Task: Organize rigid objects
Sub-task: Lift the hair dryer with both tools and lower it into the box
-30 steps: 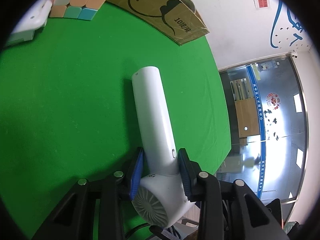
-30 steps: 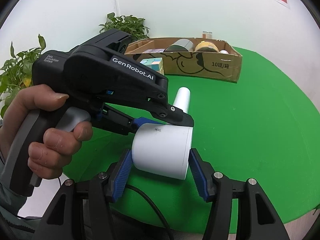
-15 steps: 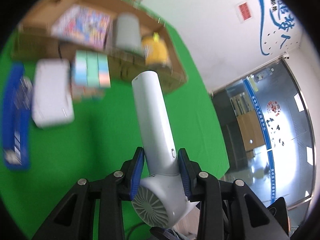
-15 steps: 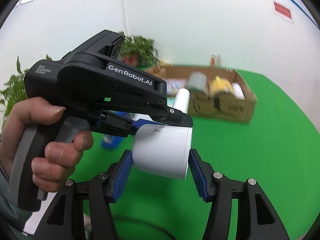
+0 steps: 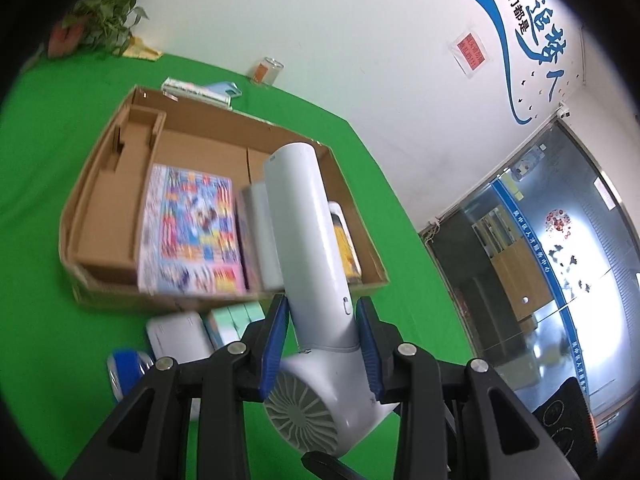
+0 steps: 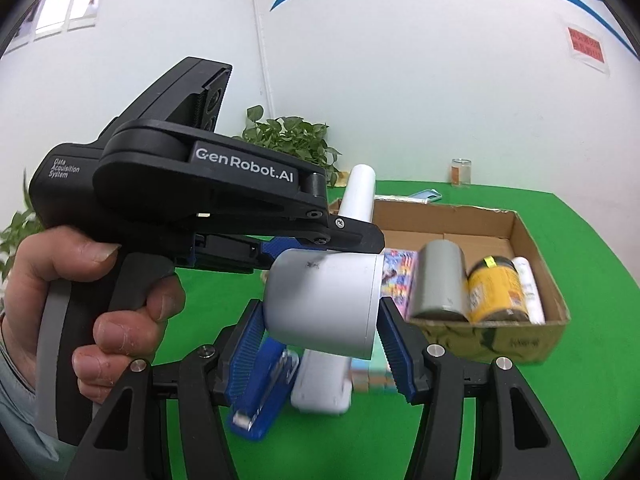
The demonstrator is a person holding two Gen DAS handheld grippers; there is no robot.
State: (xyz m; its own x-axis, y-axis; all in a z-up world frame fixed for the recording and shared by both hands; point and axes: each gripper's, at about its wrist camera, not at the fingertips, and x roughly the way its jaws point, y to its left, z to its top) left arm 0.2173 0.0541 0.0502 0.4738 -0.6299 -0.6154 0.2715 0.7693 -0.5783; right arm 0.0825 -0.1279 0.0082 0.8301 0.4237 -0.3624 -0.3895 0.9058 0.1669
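A white hair dryer [image 5: 308, 240] is held in the air by both grippers. My left gripper [image 5: 320, 308] is shut on its handle, blue pads pressing both sides, with the fan grille just below. My right gripper [image 6: 320, 314] is shut on the dryer's barrel [image 6: 324, 300]. In the right wrist view a hand [image 6: 100, 300] holds the left gripper [image 6: 348, 232], and the handle sticks up past it. Beyond the dryer stands an open cardboard box [image 5: 100, 184] on the green table [image 5: 60, 320].
The box [image 6: 532, 240] holds a colourful booklet [image 5: 188, 232], a grey cylinder [image 6: 440, 280], a yellow jar [image 6: 492, 288] and a white tube [image 6: 528, 284]. In front of it lie a blue stapler [image 6: 260, 392], a white case [image 6: 324, 384] and a pastel cube [image 6: 372, 376]. Plants [image 6: 288, 140] line the wall.
Both grippers have risen with the hair dryer, lifting it off the green table. The left wrist view now looks down into the cardboard box.
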